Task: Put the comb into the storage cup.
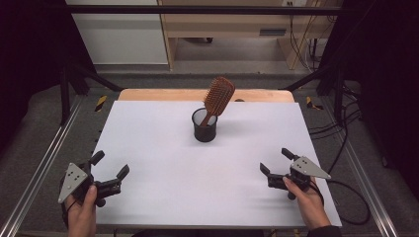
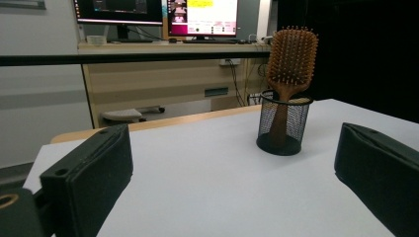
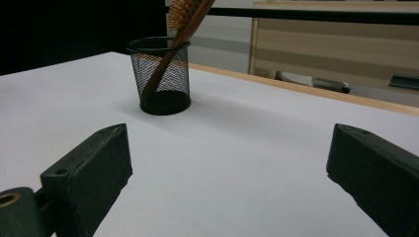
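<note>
**Brush in cup, both grippers idle at near edge**

Item 1: brush, wooden paddle type. Stands handle-down in the cup, head up and leaning to the right against the rim. In the left gripper view the bristles of the brush face the camera.

Item 2: cup, black wire mesh, round, upright. Sits on the white counter at the middle of its far half, well apart from both grippers. Also seen in the left gripper view and the right gripper view.

Item 3: left gripper, held in a hand at the near left corner. Fingers spread wide, holding nothing.

Item 4: right gripper, held in a hand near the near right corner. Fingers spread wide, holding nothing.

Both grippers point toward the cup across bare counter.
</note>
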Motion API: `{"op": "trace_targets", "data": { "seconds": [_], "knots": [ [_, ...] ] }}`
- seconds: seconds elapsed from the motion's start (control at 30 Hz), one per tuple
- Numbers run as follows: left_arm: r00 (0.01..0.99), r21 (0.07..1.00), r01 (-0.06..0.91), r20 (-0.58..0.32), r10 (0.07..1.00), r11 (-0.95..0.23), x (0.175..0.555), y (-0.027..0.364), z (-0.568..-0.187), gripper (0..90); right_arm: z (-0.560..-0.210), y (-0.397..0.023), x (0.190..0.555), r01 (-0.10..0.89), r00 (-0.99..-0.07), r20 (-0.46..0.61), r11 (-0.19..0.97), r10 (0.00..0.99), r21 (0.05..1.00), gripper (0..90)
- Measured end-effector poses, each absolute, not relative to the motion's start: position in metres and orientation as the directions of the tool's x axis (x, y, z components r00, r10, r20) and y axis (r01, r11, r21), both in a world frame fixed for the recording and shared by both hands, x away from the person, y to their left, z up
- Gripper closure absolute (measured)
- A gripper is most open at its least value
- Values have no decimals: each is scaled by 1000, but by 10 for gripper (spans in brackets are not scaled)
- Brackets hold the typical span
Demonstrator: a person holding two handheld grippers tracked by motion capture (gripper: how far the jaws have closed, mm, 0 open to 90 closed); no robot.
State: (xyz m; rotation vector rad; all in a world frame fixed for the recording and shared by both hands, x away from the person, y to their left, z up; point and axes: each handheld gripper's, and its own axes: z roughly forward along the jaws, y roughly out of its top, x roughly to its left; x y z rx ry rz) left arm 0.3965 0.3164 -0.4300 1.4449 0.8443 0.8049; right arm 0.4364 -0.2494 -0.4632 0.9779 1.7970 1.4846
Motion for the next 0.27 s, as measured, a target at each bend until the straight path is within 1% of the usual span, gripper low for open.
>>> {"op": "trace_targets", "data": {
  "seconds": [0.27],
  "knots": [
    [489,998,65,-40,871,9,404,312,-436,18,-465,-240,444,175,-551,-23,143,834,974,36]
  ]
}}
